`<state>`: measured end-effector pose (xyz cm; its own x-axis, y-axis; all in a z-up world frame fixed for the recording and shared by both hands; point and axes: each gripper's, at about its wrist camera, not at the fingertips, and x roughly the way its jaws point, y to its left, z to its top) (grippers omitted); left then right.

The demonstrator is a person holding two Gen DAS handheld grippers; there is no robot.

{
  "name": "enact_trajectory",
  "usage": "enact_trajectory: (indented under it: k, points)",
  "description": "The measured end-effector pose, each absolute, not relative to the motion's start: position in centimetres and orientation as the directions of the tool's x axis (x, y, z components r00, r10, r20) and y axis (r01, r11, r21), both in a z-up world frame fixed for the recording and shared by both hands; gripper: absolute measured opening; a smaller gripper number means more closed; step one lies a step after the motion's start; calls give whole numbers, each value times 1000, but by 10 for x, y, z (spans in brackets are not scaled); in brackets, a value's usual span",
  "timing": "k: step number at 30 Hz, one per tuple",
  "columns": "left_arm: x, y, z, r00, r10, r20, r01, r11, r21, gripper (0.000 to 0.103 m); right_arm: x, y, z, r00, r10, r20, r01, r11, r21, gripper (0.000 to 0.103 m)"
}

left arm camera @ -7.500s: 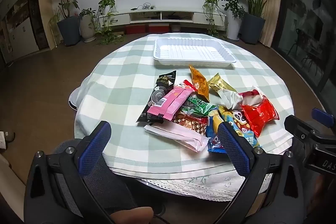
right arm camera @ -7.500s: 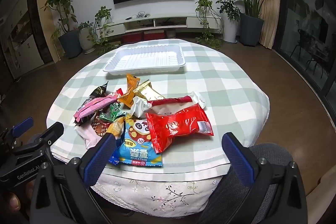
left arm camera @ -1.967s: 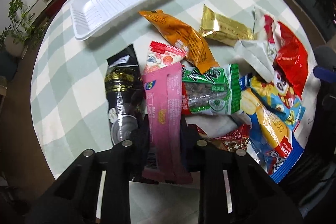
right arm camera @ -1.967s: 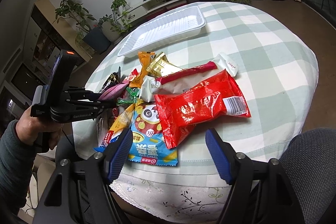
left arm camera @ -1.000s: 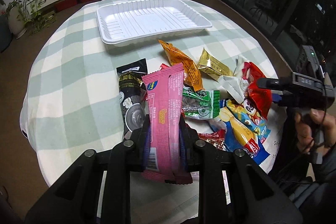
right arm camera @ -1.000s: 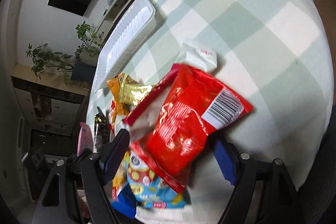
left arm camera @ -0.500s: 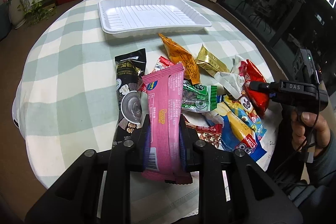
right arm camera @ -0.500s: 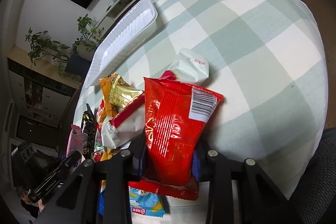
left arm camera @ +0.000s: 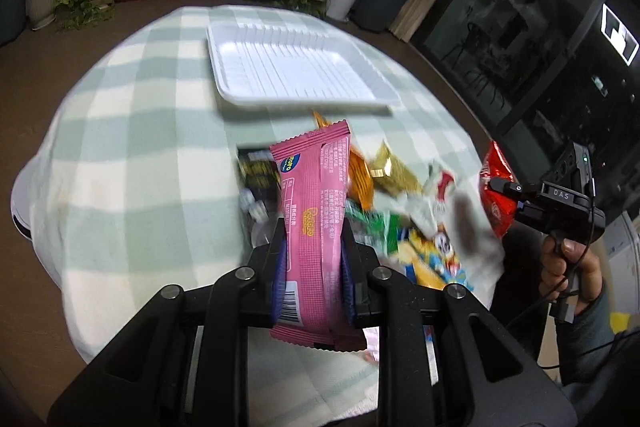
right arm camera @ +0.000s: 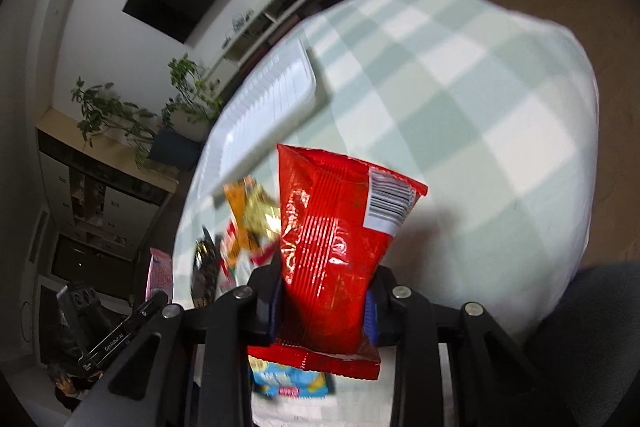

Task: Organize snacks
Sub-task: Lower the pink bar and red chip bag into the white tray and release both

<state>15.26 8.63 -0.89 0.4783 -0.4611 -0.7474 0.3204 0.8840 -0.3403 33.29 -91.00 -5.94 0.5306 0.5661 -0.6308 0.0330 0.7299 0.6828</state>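
My left gripper (left arm camera: 313, 259) is shut on a long pink snack packet (left arm camera: 312, 195) and holds it above the snack pile. My right gripper (right arm camera: 325, 291) is shut on a red foil snack bag (right arm camera: 336, 243), lifted off the table; this bag also shows at the right of the left wrist view (left arm camera: 494, 195). The white plastic tray (left arm camera: 288, 67) sits empty at the far side of the table, also in the right wrist view (right arm camera: 272, 87). Loose snacks remain in a pile: an orange packet (left arm camera: 360, 179), a gold one (left arm camera: 394, 173), a green one (left arm camera: 372, 227).
A round table with a green-and-white checked cloth (left arm camera: 132, 155) holds everything. A black packet (left arm camera: 256, 179) lies left of the pile and a blue panda packet (right arm camera: 292, 383) near the front edge. Potted plants and a TV cabinet stand behind.
Both grippers have lifted their packets higher and moved toward the tray. The red bag has come clear of the pile. The views are blurred by motion.
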Motion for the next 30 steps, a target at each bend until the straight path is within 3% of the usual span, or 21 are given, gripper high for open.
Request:
enact_trajectory:
  k: [7,15,23,30]
  points:
    - [212,102,18,510,-474,-718,287,880,-378,20,395,-933,-20,602,533,-595,-9,749,662,33]
    - [311,83,29,529,-429,-732,246,903,-351,20,492,-860,17,533,589,-607,-206,786,582,33]
    - [386,52,4,497,-366,-787,219,930,-295,20,569,-785,-18,419,520,-744,-275,854,442,33]
    - [419,26,-38,445,-299,-844,223,950,-220,20,589,-766,-49,397,444,-803,-290,891,349,33]
